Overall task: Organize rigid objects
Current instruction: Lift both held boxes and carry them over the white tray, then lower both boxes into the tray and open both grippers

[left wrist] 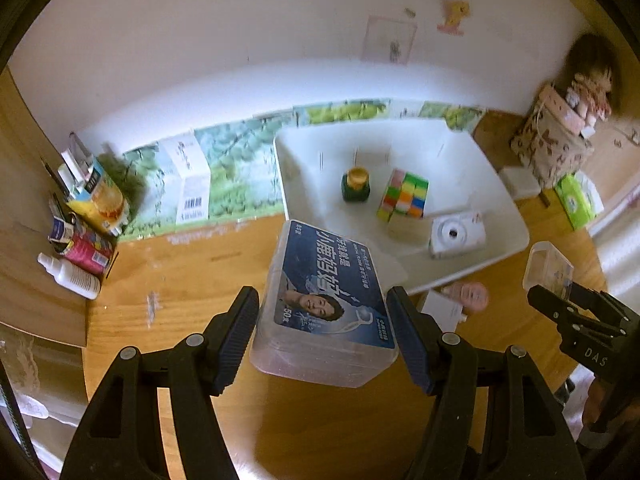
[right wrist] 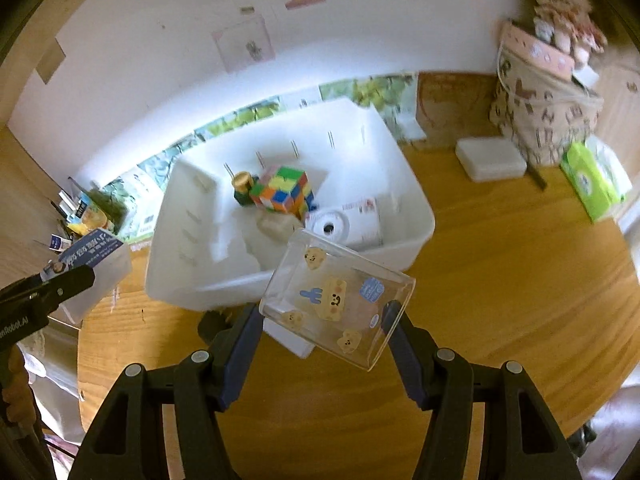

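Note:
My left gripper (left wrist: 323, 312) is shut on a clear plastic box with a blue label (left wrist: 326, 300), lifted above the wooden table in front of the white bin (left wrist: 496, 200). My right gripper (right wrist: 322, 322) is shut on a clear box with cartoon stickers (right wrist: 338, 300), held just before the white bin (right wrist: 412, 192). Inside the bin lie a colourful puzzle cube (left wrist: 404, 196), a small dark jar with a gold lid (left wrist: 356, 184) and a white toy camera (left wrist: 456, 234). In the left wrist view the right gripper (left wrist: 560, 300) shows at the right edge with its clear box (left wrist: 548, 266).
Cartons, cans and a white bottle (left wrist: 68, 276) crowd the table's left end. At the right stand a patterned bag (right wrist: 544, 112), a green tissue pack (right wrist: 592, 180) and a white flat box (right wrist: 490, 158). A white card (right wrist: 288, 336) lies under the right gripper.

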{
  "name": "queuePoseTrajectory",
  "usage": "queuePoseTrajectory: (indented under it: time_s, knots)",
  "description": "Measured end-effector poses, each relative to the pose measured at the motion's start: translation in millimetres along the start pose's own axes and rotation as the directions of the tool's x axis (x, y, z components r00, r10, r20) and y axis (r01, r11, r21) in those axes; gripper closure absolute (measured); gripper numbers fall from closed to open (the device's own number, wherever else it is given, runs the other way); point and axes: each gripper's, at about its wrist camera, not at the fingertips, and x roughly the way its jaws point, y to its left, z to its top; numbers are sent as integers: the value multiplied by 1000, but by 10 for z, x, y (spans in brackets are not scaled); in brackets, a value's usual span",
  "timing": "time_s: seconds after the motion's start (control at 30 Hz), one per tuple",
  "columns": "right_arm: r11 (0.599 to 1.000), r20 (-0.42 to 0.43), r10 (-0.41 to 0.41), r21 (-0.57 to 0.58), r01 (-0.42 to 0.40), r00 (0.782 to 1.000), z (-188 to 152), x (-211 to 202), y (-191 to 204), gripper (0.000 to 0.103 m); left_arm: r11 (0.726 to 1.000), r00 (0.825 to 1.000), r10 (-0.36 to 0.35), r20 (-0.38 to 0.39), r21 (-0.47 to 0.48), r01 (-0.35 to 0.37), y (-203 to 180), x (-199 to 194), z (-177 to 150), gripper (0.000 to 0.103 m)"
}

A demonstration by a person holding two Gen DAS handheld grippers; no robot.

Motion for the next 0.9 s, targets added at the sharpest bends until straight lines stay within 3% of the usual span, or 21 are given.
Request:
queuePoseTrajectory:
  time_s: [0.4, 0.9]
  knots:
    - [994, 139, 73, -94, -60, 988, 230, -50, -52, 40, 998, 988, -20, 151, -63, 30, -89, -64, 157, 33]
    - [952, 237, 189, -283, -119, 953, 477, 193, -140, 40, 984, 940, -12, 340, -162, 71, -265, 160, 268, 33]
